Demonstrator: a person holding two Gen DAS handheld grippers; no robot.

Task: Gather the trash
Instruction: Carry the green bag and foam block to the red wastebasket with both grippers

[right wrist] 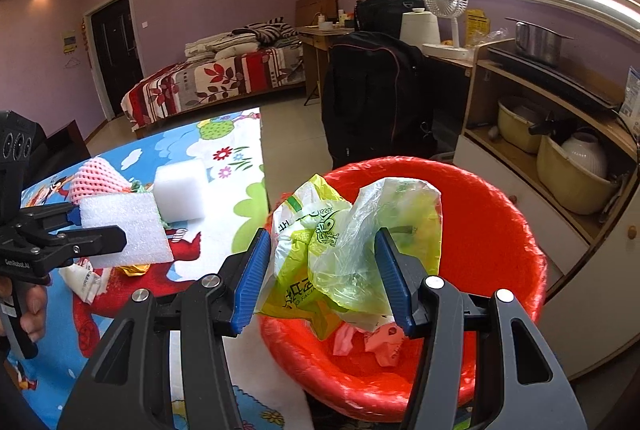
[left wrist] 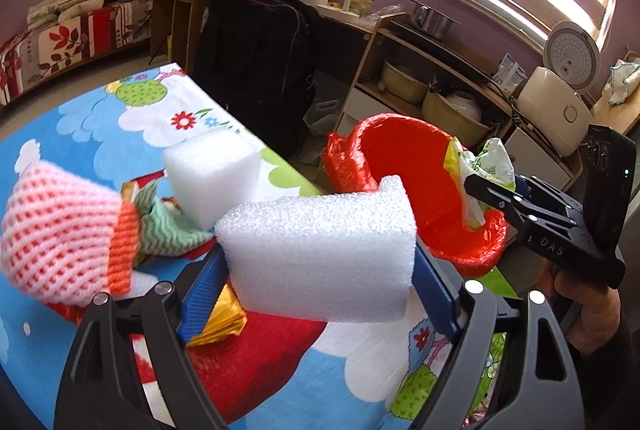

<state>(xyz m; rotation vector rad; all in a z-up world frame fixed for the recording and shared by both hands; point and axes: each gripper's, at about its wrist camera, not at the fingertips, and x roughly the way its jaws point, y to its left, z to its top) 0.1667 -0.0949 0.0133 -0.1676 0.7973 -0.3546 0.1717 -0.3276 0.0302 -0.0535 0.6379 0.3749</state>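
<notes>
My left gripper (left wrist: 316, 270) is shut on a white foam block (left wrist: 320, 254), held above the table (left wrist: 80, 118) with its colourful cartoon cloth. My right gripper (right wrist: 320, 278) is shut on a crumpled green and clear plastic bag (right wrist: 340, 242), held over the mouth of the bin with a red liner (right wrist: 500, 206). The bin stands just off the table's right edge and holds pink and white scraps (right wrist: 376, 342). In the left wrist view the right gripper (left wrist: 476, 190) and its bag (left wrist: 480, 166) hang at the bin's rim (left wrist: 400, 150). The right wrist view shows the left gripper (right wrist: 100, 230) with its foam block (right wrist: 120, 230).
On the table lie a second white foam block (left wrist: 208, 170), a pink foam net (left wrist: 56, 230), a green and white cloth (left wrist: 168, 226) and a gold wrapper (left wrist: 224, 322). A black suitcase (right wrist: 372, 94) and a wooden shelf unit (right wrist: 560, 134) with pots stand behind the bin.
</notes>
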